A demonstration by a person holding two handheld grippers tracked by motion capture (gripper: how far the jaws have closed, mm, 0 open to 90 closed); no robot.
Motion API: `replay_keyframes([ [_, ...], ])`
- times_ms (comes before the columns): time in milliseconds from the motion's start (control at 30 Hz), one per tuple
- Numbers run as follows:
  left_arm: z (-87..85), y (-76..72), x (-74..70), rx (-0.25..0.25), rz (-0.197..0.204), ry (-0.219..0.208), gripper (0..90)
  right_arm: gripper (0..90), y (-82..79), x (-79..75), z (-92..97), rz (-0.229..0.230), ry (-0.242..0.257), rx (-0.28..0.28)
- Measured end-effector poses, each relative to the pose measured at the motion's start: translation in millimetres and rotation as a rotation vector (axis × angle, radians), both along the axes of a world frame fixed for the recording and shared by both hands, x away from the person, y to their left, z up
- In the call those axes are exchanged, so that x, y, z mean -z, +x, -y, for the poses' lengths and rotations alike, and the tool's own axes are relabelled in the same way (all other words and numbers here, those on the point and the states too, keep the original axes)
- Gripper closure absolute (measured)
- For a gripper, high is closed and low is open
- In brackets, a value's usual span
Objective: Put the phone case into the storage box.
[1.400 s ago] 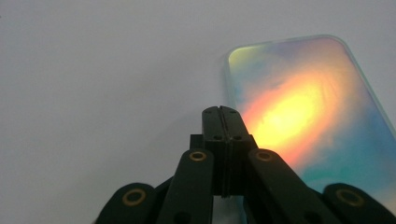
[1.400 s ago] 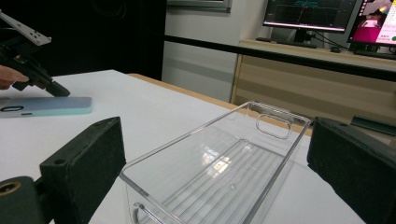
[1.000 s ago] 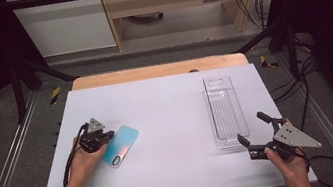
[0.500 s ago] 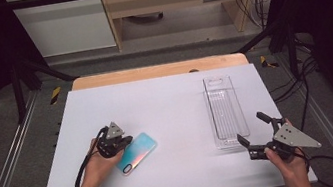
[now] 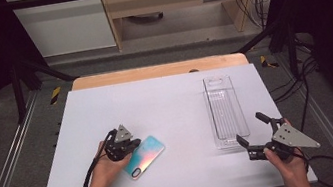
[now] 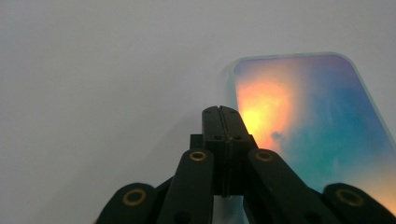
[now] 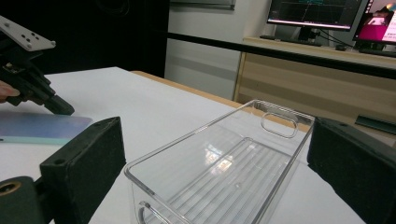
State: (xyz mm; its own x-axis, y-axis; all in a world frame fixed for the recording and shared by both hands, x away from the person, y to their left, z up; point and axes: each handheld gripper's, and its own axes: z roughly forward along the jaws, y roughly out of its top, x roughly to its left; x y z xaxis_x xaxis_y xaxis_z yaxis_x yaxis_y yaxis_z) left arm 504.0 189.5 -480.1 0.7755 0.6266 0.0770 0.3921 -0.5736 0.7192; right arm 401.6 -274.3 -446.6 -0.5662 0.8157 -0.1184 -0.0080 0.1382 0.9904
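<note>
Two claws in play: my left gripper (image 5: 128, 149), jaws pressed together, nudges the phone (image 5: 144, 156) flat across the table (image 5: 166, 103) toward the tray (image 5: 225, 112), which my right gripper (image 5: 251, 134) brackets wide open, so next I push steadily rightward.

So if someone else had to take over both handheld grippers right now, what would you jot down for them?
Left gripper: jaws shut with nothing between them, tip resting against the near end of the phone case, apparently pushing it.
Right gripper: jaws open and holding nothing, hovering just before the near end of the clear plastic tray.
Phone case: flat on the white table, left of centre, apart from the tray.
Tray: holds nothing.
Done: nothing in the tray so far.
Left: probably get the case over to the tray and into it.
</note>
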Motion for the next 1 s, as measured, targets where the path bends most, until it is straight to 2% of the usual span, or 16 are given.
replay_keyframes([
  [167,9.2,-2.8,0.5,0.024,-0.004,-0.009,90.0,4.4,0.3,0.5,-0.1,-0.005,0.001,0.001],
  [233,12.7,-4.3,0.0,0.03,0.001,0.005,90.0,4.4,0.4,0.7,-0.4,-0.004,0.0,0.0],
  [567,22.2,-12.3,0.0,0.053,-0.01,-0.002,89.9,4.4,0.7,1.4,-2.5,-0.008,-0.002,-0.006],
  [1000,21.2,-14.8,1.3,0.052,-0.017,-0.028,89.9,4.4,1.2,2.3,-3.0,-0.011,-0.002,-0.007],
])
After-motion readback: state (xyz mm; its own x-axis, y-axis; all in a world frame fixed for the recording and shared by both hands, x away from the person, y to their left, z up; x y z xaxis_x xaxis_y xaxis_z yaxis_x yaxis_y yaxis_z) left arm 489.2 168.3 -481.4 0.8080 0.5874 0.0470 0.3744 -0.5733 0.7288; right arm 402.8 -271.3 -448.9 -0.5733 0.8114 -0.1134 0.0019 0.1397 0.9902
